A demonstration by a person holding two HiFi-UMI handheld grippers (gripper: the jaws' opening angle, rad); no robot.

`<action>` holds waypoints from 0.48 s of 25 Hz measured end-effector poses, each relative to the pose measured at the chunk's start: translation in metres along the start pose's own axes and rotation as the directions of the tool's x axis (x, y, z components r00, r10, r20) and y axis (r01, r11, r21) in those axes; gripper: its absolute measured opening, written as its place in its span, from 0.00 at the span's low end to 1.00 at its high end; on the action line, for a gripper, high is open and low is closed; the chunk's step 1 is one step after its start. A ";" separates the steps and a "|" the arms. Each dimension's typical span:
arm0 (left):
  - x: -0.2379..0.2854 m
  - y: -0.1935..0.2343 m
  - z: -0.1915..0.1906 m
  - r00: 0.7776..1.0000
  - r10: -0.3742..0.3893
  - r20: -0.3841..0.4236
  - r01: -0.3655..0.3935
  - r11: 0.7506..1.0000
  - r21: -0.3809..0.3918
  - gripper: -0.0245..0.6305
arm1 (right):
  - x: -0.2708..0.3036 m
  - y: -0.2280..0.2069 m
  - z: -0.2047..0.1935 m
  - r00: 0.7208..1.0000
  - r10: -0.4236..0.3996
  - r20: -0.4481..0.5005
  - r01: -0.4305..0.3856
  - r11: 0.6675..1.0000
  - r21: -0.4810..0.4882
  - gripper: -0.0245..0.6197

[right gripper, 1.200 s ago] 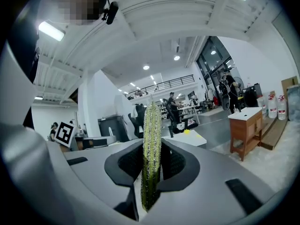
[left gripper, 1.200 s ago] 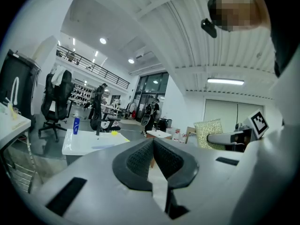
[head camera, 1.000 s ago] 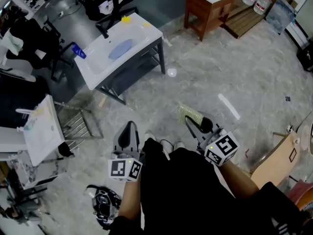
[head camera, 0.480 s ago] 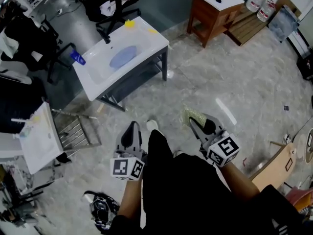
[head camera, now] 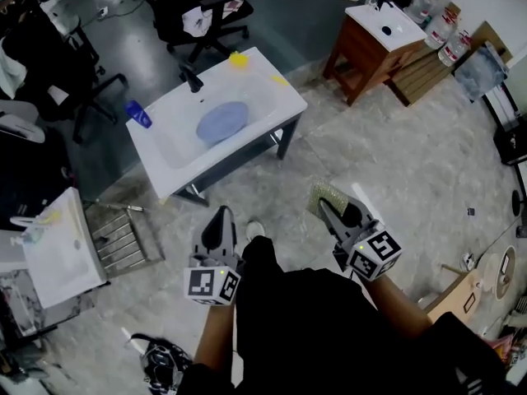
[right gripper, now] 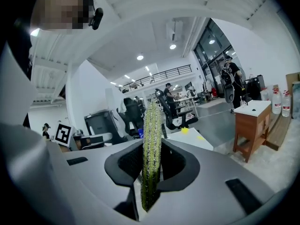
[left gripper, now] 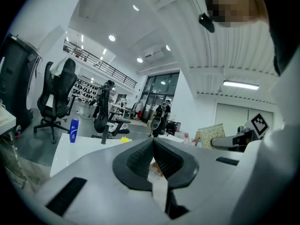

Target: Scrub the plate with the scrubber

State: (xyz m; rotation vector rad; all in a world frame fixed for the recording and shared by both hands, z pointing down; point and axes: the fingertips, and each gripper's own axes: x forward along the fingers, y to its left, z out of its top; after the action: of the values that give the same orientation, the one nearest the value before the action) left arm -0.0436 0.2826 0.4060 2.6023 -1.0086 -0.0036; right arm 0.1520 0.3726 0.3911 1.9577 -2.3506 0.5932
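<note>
Right gripper (head camera: 332, 211) pinching a flat, bristly green scrubber (head camera: 323, 194); left gripper (head camera: 219, 217) pressed together, empty. Oval blue plate (head camera: 222, 122) lies in the white sink stand (head camera: 165, 167) at 11 o'clock, across open marbled floor (head camera: 395, 155). Blue bottle (head camera: 138, 113) on the stand's 9 o'clock edge; wooden cabinet (head camera: 366, 48) at 1 o'clock.

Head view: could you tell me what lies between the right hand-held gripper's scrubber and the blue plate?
Between scrubber and plate: bare marble floor, then the white sink's rim on its grey frame, seen in the head view.
</note>
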 end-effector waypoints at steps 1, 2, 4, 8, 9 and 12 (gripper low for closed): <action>0.005 0.009 0.005 1.000 0.004 0.000 -0.004 1.000 0.000 0.04 | 0.013 -0.002 0.005 1.000 -0.007 0.000 0.007 1.000 0.005 0.13; 0.011 0.018 0.008 1.000 0.006 -0.002 -0.006 1.000 0.000 0.04 | 0.025 -0.005 0.009 1.000 -0.015 -0.002 0.015 1.000 0.017 0.13; 0.024 0.037 0.013 1.000 0.009 -0.010 -0.009 1.000 -0.004 0.04 | 0.051 -0.009 0.017 1.000 -0.026 -0.008 0.026 0.998 0.058 0.13; 0.047 0.074 0.023 1.000 0.015 -0.020 -0.015 1.000 -0.017 0.04 | 0.101 -0.008 0.026 1.000 -0.003 -0.030 0.006 0.995 0.101 0.13; 0.053 0.083 0.025 1.000 0.018 -0.018 -0.018 1.000 -0.023 0.04 | 0.113 -0.006 0.027 0.999 0.013 -0.042 -0.008 0.994 0.105 0.13; 0.069 0.103 0.034 1.000 0.018 -0.009 -0.018 0.999 -0.033 0.04 | 0.141 0.000 0.031 0.996 0.074 -0.058 -0.066 0.989 0.133 0.13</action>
State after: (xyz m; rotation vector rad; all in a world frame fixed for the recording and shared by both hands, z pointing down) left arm -0.0639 0.1557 0.4155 2.5611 -1.0206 -0.0046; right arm 0.1288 0.2303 0.3986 1.8818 -2.4081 0.8217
